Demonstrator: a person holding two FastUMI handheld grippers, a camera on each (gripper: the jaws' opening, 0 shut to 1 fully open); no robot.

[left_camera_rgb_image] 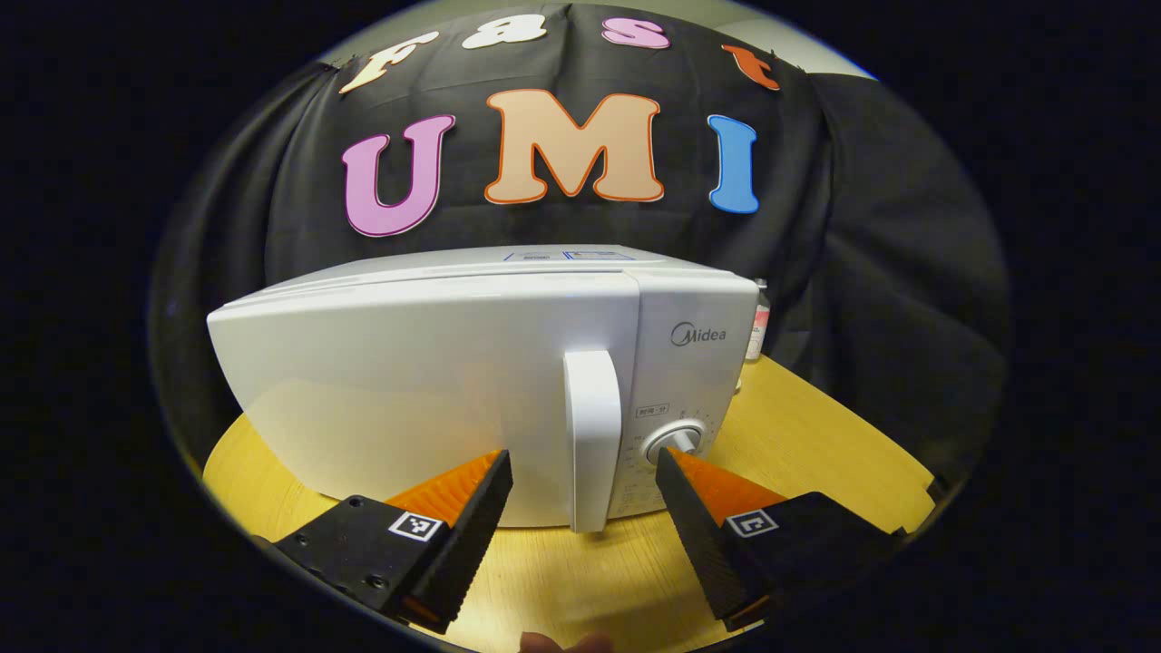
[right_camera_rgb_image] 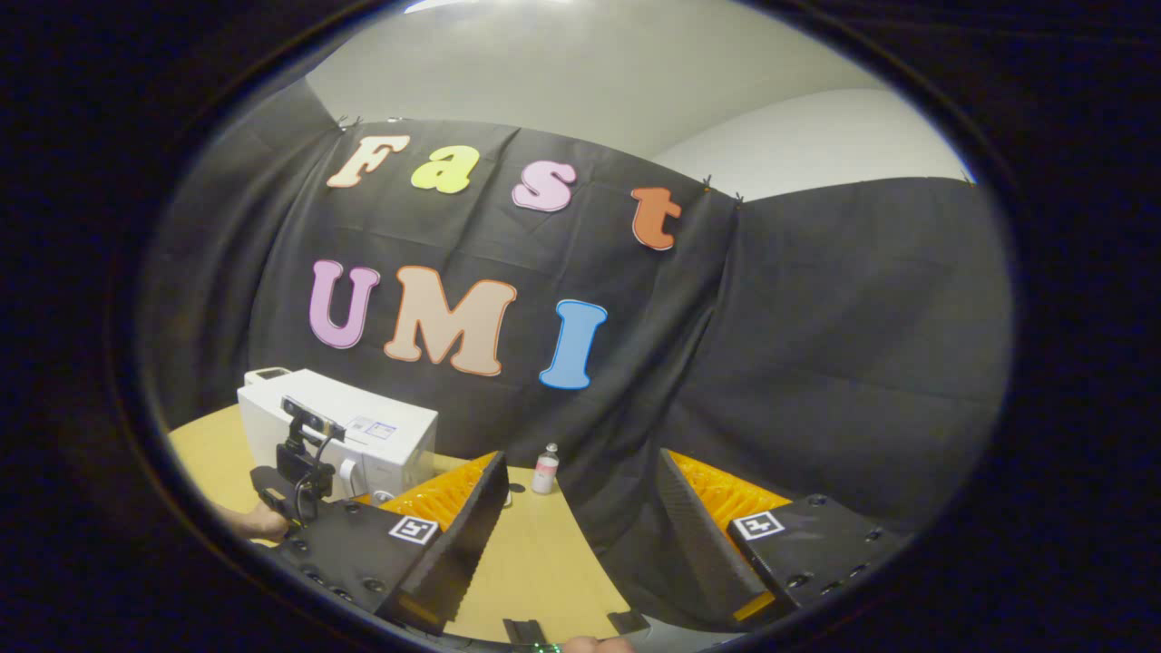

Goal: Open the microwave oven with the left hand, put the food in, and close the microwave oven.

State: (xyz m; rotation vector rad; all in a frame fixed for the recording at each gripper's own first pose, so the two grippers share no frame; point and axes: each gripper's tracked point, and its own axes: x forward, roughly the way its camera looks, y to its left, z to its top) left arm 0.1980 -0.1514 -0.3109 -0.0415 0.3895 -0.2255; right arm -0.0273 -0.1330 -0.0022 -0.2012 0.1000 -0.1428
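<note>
With the left tongs (left_camera_rgb_image: 583, 472) released astride the shut white microwave oven's (left_camera_rgb_image: 435, 381) vertical white handle (left_camera_rgb_image: 592, 435), we advance squarely, clench, then pull.

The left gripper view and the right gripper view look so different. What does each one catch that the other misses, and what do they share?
The left gripper view adds the microwave's closed door, its upright handle and the dial, with the open left gripper aimed at the handle.

The right gripper view adds the open right gripper, and farther off the left gripper with the hand holding it.

Both share the microwave, the yellow table and a small bottle at the back.
</note>
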